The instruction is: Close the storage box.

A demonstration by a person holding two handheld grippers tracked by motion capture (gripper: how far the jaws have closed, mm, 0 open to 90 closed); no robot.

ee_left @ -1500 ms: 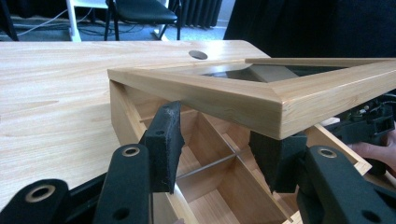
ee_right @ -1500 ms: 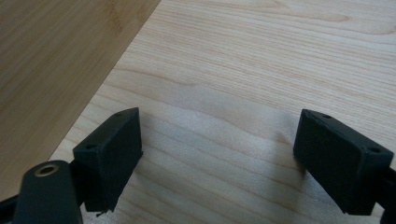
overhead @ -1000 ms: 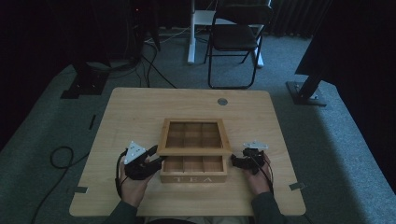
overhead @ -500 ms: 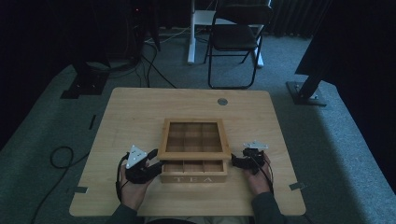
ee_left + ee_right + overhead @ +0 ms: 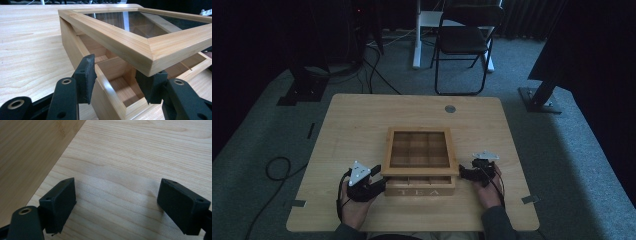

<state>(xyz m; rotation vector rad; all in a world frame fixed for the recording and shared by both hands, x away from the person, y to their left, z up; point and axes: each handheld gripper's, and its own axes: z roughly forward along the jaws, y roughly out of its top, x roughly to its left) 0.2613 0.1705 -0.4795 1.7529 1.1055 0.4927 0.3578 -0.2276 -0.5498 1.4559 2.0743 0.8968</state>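
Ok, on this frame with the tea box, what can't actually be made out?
- High view: the tea box compartments are too dark to show any contents; its lid covers most of them.
- Left gripper view: whether the left gripper pads touch the box's side wall; glare on the lid's pane hides the compartments beneath.
- Right gripper view: the right gripper faces bare table; the box is cut off by the frame's left edge.
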